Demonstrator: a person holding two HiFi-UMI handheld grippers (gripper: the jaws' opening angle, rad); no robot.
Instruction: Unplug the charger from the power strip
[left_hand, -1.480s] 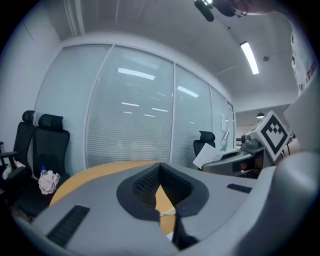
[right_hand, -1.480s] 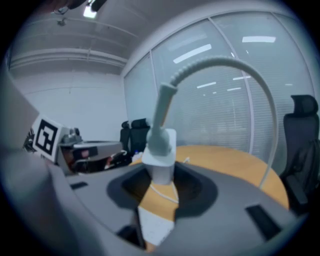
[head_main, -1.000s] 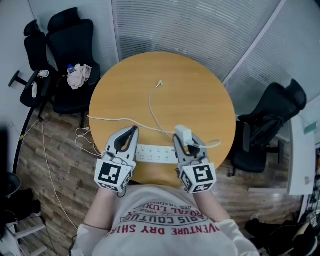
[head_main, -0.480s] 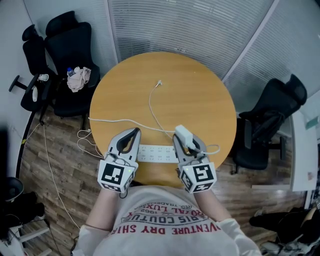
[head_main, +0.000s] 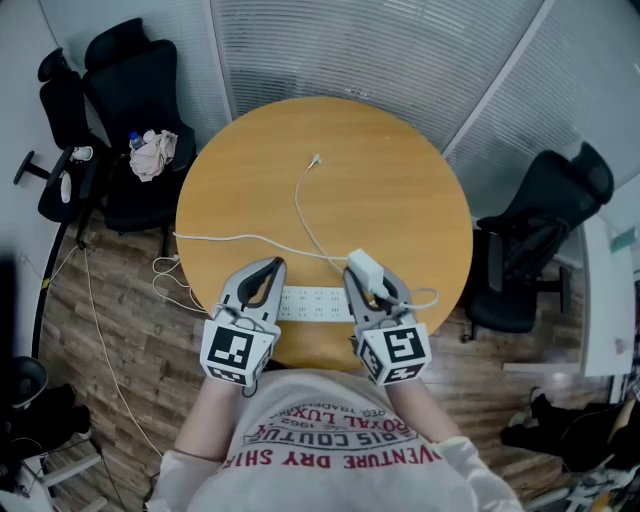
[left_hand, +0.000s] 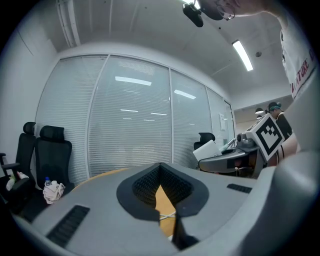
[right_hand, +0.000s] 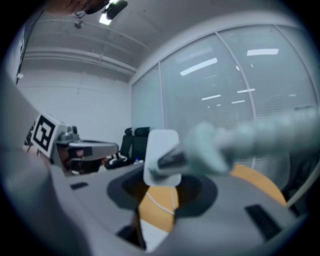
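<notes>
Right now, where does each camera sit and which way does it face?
Head view: on the person's head, facing steeply down at the table; shows shirt, forearms, left gripper and right gripper.
Left gripper view: on the left gripper, along its shut, empty jaws toward the blinds; right gripper at right.
Right gripper view: on the right gripper, along jaws shut on the charger; left gripper at left.
Shared: all three show the table and both grippers.

Round wooden table, black office chairs around, crumpled cloth on one seat
</notes>
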